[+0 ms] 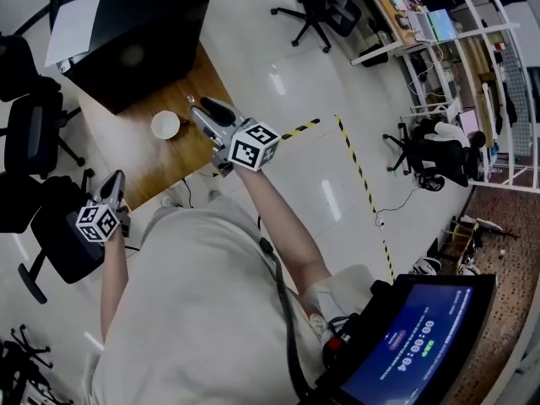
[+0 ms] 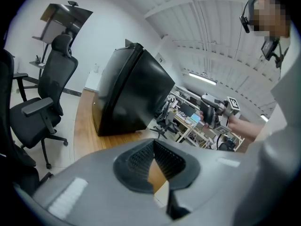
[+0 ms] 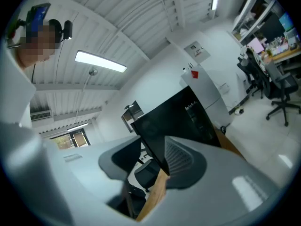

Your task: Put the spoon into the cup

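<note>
1. Table: wooden top on the scene's left. Its bare near part is the working ground.
2. Black box: fills the far end of the table, with a sheet of paper on top. It leaves little room beyond the cup, so any reach is best made from the near side.
3. Office chairs: ranged along the left edge of the table, clear of the work.
4. Right gripper: held over the right edge of the table, pointing far and left. Jaws about half apart. Its own view shows only the box, the table edge and a chair between them, so it carries nothing.
5. Left gripper: hangs off the near edge of the table, well apart from the cup. Pad tips meet, nothing held.
6. Cup: white, upright, mouth open, just left of the right gripper's tips.
7. Spoon: probable only. It is a pale sliver on the wood by the right gripper's tips, just right of the cup, too small to confirm.

Handling note, by judgement: the pick-up is not yet done. Lower the right jaws astride the handle, close firmly, and lift clear of the rim. Let go once the bowl end is inside, without knocking the cup.
</note>
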Tool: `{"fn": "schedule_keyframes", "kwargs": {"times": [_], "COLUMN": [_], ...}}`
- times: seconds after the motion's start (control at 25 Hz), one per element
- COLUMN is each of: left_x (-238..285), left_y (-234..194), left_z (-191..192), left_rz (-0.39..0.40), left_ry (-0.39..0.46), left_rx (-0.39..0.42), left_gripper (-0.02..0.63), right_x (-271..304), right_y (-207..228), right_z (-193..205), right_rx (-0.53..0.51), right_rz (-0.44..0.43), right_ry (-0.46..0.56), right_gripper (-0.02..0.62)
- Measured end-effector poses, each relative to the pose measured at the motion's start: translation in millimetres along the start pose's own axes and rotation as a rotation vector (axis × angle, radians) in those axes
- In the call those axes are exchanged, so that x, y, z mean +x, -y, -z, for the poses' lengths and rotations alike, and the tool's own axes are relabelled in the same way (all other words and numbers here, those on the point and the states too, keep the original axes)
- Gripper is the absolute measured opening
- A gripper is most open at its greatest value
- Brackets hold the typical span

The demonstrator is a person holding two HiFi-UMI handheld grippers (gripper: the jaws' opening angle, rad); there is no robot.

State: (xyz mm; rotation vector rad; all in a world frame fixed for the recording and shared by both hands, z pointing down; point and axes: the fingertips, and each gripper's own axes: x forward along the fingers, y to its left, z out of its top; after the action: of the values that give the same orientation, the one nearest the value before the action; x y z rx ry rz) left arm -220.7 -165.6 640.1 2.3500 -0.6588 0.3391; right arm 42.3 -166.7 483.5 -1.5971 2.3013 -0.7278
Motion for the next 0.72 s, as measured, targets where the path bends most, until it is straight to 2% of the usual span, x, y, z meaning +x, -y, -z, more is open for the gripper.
{"fn": "schedule_keyframes", "kwargs": {"times": [0.2,0.32,0.52,0.72], "left_x": [-6.4,-1.3,1.0,5.0], "left_y": [-8.5,-12.9,-19.5,-16.3], "left_z": [15.9,23.8,29.7,25.2], "left_rz": [0.026,0.021,-0.026,-0.104], "left_ry": [-0.027,-0.029,-0.006,0.013], "left_rx": [-0.001,0.002,-0.02,-0.03], "left_gripper": [0.0,0.0,0.0,0.0], "right_x": [-5.7,-20.6,-42.9,-44.3], "right_y": [-11.2,-0.6,44.4,111.8], "right_z": [16.6,31.4,64.8,113.4], "right_rx": [0.016,0.025,0.002,-0.082], "right_rz": [0.039,0.078,0.173,0.255], "right_ry": [-0.018,-0.049,-0.15,-0.316], "right_gripper": [0.144,0.143,0.143,0.143]}}
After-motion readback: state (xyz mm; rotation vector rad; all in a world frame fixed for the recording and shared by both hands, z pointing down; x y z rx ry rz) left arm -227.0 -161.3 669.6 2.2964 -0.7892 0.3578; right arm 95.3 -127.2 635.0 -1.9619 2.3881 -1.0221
